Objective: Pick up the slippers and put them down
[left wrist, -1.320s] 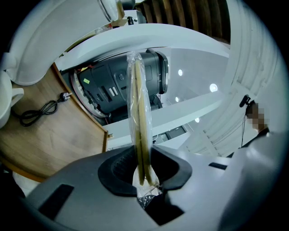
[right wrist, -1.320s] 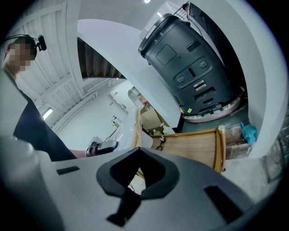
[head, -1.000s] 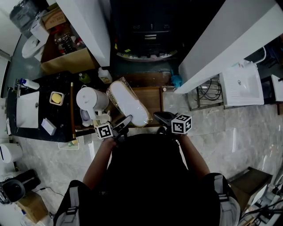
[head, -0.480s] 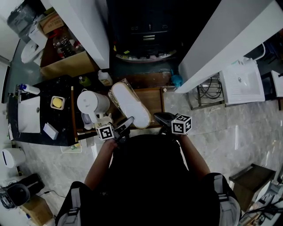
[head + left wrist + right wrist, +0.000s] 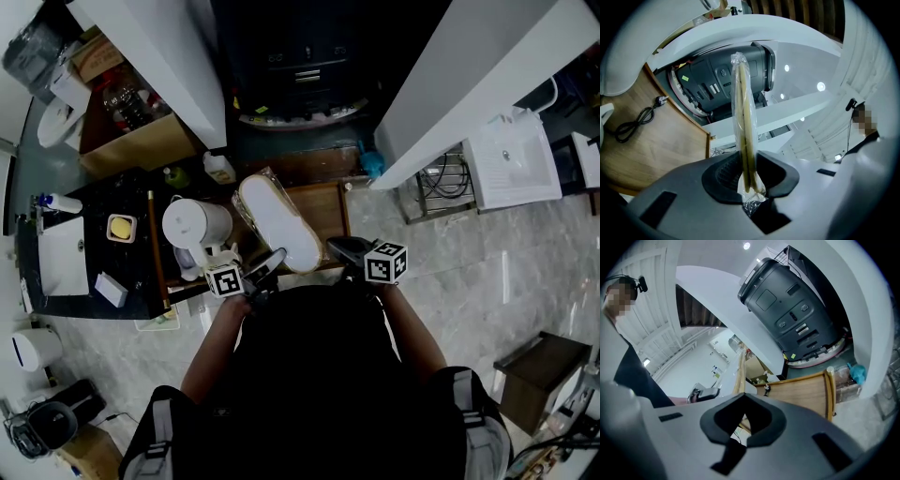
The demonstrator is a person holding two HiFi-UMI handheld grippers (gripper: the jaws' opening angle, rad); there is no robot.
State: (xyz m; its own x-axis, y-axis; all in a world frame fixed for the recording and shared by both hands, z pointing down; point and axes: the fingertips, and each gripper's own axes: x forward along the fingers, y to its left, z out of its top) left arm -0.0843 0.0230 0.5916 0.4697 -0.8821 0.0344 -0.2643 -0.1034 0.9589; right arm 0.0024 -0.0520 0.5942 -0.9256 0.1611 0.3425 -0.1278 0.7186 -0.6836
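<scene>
Your left gripper (image 5: pixel 749 183) pinches just the wrapped slippers' (image 5: pixel 742 108) near end, right gripper (image 5: pixel 744 422) closed, empty; they may slip out.

Black short-sleeved top (image 5: pixel 319 375), grey straps (image 5: pixel 153 427) over both shoulders. Matte grey left gripper (image 5: pixel 750 183) and right gripper (image 5: pixel 743 420), dark pads (image 5: pixel 717 420), a white cube (image 5: pixel 223 279) with black square markers on each.

**Wooden tabletop** (image 5: pixel 322 208), raised rim: we log one black power cord (image 5: pixel 633 123), loosely coiled on it.

**Dark counter** (image 5: pixel 141 202), to its left: we log a yellow sponge in a dish (image 5: pixel 121 228), a small bottle (image 5: pixel 218 168) and a white box (image 5: pixel 111 290).

**White kettle** (image 5: pixel 195 225): stands where the two meet; we cannot tell which carries it.

**Pale marble floor** (image 5: pixel 469 281): we log a dark box (image 5: pixel 539 361).
</scene>
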